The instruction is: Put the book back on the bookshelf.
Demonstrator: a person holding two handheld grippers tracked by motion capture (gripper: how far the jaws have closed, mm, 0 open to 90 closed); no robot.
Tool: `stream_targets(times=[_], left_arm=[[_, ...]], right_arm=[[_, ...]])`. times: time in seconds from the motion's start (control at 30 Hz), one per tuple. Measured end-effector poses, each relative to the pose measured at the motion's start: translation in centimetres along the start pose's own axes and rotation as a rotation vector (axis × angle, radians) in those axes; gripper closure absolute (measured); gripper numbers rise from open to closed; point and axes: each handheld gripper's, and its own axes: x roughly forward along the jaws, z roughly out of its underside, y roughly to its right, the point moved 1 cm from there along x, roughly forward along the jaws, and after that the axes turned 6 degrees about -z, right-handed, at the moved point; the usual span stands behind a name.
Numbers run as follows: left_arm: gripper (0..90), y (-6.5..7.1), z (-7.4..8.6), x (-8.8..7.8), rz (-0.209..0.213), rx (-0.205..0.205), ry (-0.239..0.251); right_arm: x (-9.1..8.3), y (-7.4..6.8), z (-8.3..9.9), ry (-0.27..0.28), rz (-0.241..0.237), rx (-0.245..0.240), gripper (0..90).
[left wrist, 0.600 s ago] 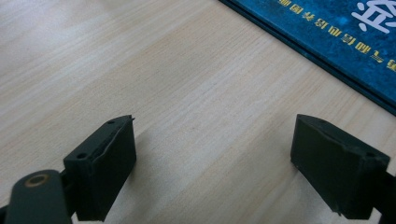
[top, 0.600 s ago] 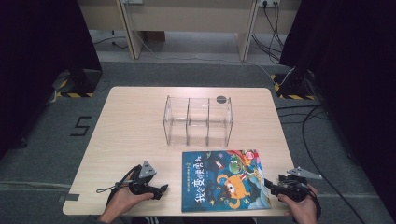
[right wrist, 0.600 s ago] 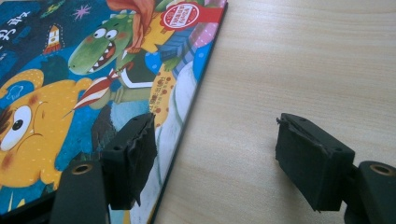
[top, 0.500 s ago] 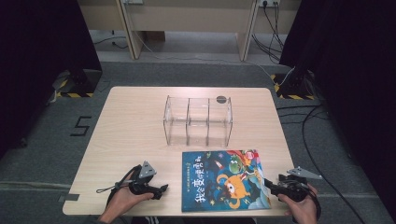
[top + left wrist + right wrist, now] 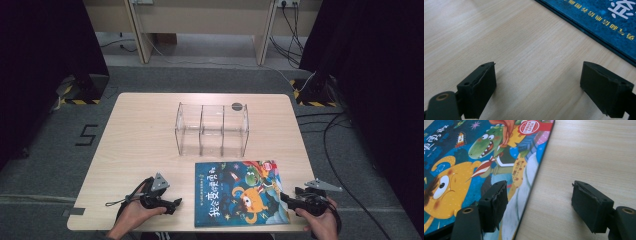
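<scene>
A picture book (image 5: 240,192) with a blue cover and cartoon monsters lies flat near the table's front edge. My left gripper (image 5: 174,204) rests on the table just left of the book and points at it. Its jaws are open over bare wood (image 5: 539,87), and the book's blue edge (image 5: 599,22) lies ahead to the upper right. My right gripper (image 5: 286,198) sits at the book's front right corner. It is open (image 5: 539,202), with one jaw over the book's cover (image 5: 474,157) and the other over the table, so the book's right edge runs between them.
A clear acrylic organizer (image 5: 212,129) with three compartments stands behind the book at mid-table. A small dark disc (image 5: 237,106) lies by its back right corner. The light wooden table (image 5: 140,135) has bare room on the left. Cables trail on the floor at the right.
</scene>
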Motion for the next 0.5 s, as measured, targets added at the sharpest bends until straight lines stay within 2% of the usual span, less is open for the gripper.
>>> stream_targets(times=[0.4,0.5], left_arm=[[11.9,0.76,-0.12,0.07,0.025,0.024,0.001],[11.9,0.85,-0.17,0.12,0.026,0.025,0.004]], right_arm=[[0.52,-0.41,-0.07,-0.003,-0.039,0.005,29.6],[0.75,-0.60,-0.14,0.000,-0.061,0.012,29.7]])
